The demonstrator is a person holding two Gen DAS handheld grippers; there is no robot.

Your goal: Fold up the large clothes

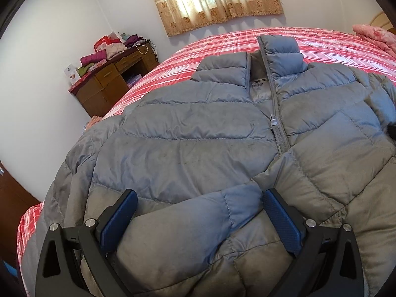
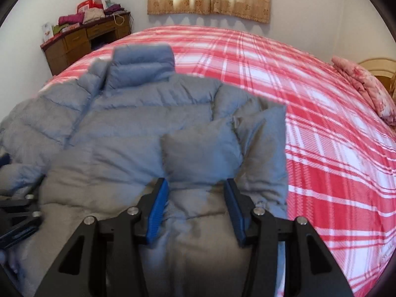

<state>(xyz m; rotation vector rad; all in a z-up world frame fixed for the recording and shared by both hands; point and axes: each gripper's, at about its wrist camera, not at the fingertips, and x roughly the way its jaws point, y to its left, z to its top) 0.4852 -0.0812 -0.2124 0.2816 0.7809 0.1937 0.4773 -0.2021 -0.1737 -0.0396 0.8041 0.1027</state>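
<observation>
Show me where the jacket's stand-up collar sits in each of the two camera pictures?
Left wrist view: the collar stands at upper centre-right, above the zipper, against the plaid bedspread.
Right wrist view: the collar sits upper left of centre and is blurred.
Shared landmark: the wooden desk piled with clothes, left of the collar in both.

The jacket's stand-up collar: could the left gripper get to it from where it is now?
Probably yes. The left gripper sits open over the folded-in sleeve near the hem, and only flat quilted jacket lies between it and the collar. It would need a long reach forward across the bed.
</observation>
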